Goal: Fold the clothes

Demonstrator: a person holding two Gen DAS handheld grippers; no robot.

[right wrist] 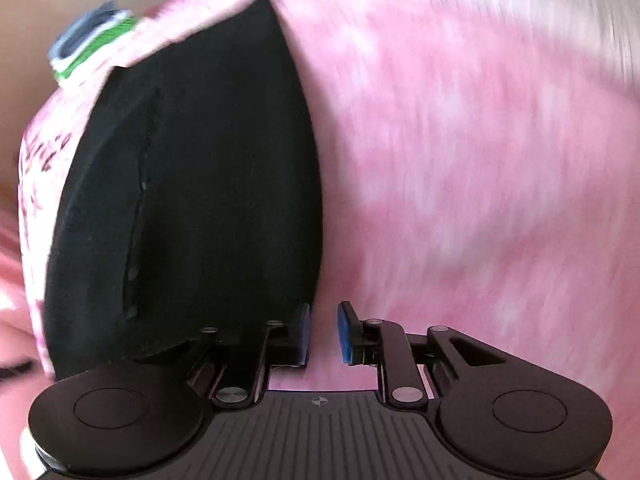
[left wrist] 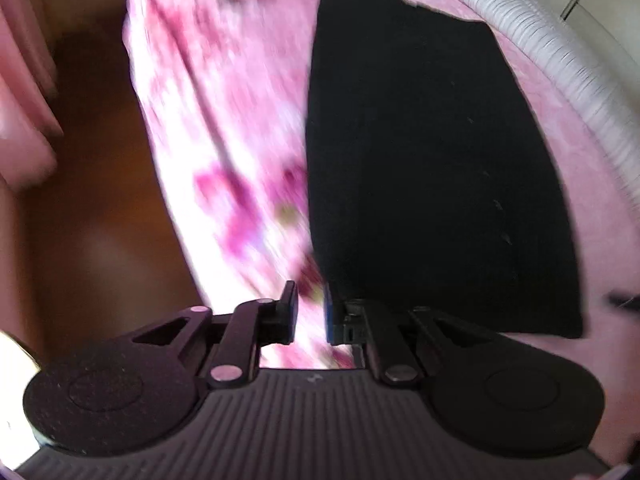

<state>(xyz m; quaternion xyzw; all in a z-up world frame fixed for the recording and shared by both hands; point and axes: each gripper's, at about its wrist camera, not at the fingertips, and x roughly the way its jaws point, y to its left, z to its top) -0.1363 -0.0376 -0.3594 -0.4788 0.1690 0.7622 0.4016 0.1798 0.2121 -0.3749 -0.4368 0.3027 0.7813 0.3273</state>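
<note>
a flat, folded black cloth garment is lying on a fuzzy pink blanket that is covering the bed, and it is serving as the landmark here. just beside the garment's long edge in the left wrist view, a pink-and-white floral sheet is spreading down toward the brown wooden floor. on the garment's far side, a white ribbed cushion edge is curving along the blanket.

the left gripper is hovering over the garment's near corner; its jaws are standing slightly apart with only floral sheet showing through the gap, gripping nothing.

in the right wrist view the garment is showing a seam running down its length. the right gripper is hanging just beside the garment's near edge, over the pink blanket; its blue pads are sitting apart and holding nothing. beyond the garment's far corner, a small blue, white and green object is lying blurred.
</note>
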